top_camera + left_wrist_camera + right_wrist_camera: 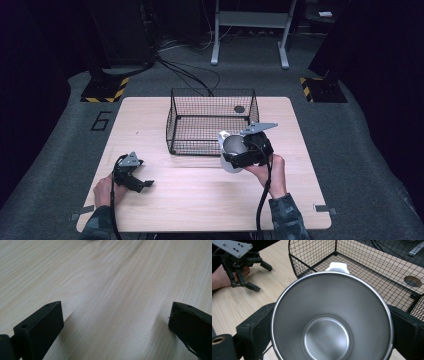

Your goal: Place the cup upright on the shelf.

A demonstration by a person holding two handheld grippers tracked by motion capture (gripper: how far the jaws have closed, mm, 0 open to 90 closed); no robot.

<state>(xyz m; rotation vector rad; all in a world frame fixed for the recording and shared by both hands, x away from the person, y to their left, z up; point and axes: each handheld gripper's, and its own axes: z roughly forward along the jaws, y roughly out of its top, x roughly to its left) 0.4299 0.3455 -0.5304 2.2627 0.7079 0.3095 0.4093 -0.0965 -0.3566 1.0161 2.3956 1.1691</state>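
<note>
Stainless-steel cup with a white handle (332, 317) is clamped between the jaws of the right gripper (248, 149), held above the light wooden table (200, 200) just in front of the black wire-mesh basket (212, 102). The left gripper (131, 174), wide open and empty, rests on the table. The cup should be lifted clear of the basket's near wall before lowering inside.

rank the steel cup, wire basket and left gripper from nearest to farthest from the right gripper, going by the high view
1. steel cup: clamped in the right gripper itself.
2. wire basket: just behind it, mid-table.
3. left gripper: far across, near the table's left front.
</note>
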